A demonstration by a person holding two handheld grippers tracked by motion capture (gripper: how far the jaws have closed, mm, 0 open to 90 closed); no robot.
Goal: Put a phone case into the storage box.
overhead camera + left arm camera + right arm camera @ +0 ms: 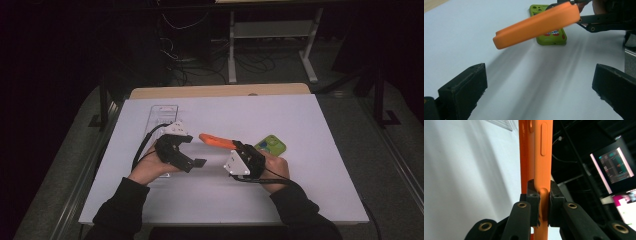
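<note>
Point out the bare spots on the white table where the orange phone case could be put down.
Bare: the white table right of and behind the green phone case, the near strip in front of both hands, and the middle behind the orange phone case. Crowded: the clear tray by the left hand-held gripper.

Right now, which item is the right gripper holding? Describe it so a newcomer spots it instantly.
Start at the white table; near its middle the right gripper is shut on one end of an orange phone case, held off the surface. The green case beside it lies flat and bears a printed picture; the orange one is plain.
</note>
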